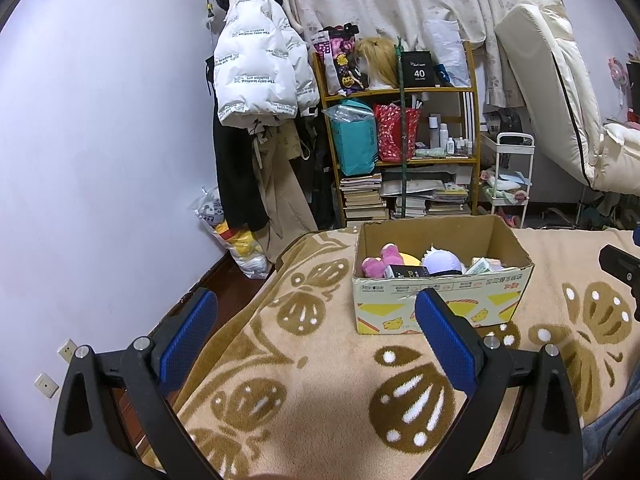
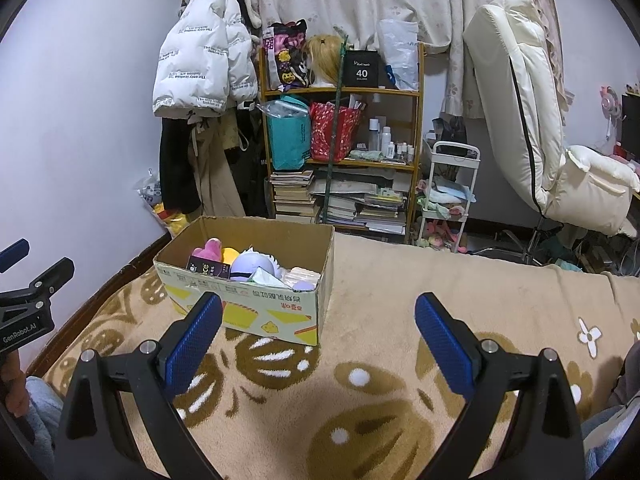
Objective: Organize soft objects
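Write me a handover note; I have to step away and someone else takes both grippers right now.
Left gripper: open, holding nothing, above the beige butterfly-patterned blanket.
Right gripper: open, holding nothing, above the same blanket.
Open brown cardboard box sits on the blanket ahead of both grippers. Inside: pink plush toy, lavender round plush, yellow soft item, mixed with a small dark packet.
Done: nothing visibly sorted.
Left: judging by the mix, pick out the soft items and arrange them.

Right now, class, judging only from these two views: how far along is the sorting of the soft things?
Done: the cardboard box on the blanket already holds a pink plush and a pale purple plush, among small packets. In hand: nothing; the left gripper and right gripper have their jaws open and empty. Left: no loose soft item shows on the blanket.
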The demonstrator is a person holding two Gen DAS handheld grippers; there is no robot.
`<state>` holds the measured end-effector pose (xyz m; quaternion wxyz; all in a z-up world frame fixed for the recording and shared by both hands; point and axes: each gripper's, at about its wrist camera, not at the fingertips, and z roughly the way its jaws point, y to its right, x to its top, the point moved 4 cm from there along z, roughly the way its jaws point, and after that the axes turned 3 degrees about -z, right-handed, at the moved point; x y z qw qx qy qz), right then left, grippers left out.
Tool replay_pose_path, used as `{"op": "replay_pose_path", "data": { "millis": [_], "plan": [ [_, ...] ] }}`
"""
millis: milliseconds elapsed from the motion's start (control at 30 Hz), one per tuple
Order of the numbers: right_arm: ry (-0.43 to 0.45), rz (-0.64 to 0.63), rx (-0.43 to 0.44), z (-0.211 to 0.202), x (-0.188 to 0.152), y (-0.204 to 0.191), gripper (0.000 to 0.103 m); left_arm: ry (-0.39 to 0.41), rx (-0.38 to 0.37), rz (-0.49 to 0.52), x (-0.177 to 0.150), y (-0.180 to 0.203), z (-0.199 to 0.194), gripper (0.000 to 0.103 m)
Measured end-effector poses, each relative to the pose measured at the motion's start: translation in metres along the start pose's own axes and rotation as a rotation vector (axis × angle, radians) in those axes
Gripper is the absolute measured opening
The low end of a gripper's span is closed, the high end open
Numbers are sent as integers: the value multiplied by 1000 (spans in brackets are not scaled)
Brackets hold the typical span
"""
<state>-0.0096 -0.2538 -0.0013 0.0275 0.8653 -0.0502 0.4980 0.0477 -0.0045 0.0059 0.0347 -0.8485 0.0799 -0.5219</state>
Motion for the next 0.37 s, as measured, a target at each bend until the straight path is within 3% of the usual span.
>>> {"op": "replay_pose_path", "data": {
  "millis": [367],
  "plan": [
    [0,-2,0,0,0,2,101,-17,-3,-13,0,-4,5,98]
  ]
}}
